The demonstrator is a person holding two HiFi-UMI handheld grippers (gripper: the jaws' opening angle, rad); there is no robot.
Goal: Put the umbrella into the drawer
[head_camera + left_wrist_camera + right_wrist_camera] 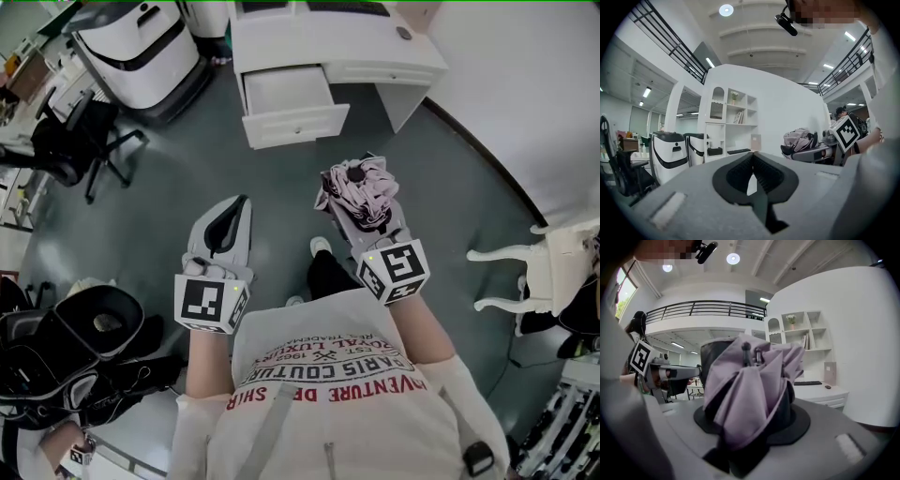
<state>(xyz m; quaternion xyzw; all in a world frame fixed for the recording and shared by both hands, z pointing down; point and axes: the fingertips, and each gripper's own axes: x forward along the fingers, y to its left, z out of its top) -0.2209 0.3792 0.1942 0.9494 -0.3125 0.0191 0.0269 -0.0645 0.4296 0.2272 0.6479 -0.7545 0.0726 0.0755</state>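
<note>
A black chair (80,141) stands at far left. The left gripper (236,208) is held level over the grey floor (159,225), jaws together on nothing. Ahead, the desk's (375,42) drawer (298,127) stands pulled out. The right gripper (372,217) is clamped on the folded lilac umbrella (361,192), held well short of the drawer. A white chair (525,262) is at far right.

Head view, centre and lower frame: white shirt (328,394) with red and black lettering, dark trousers (330,277), white shoe (321,247). Both the left gripper (241,206) and the right gripper (367,214) have grey shells, black pads, and cubes bearing black-and-white square markers.
</note>
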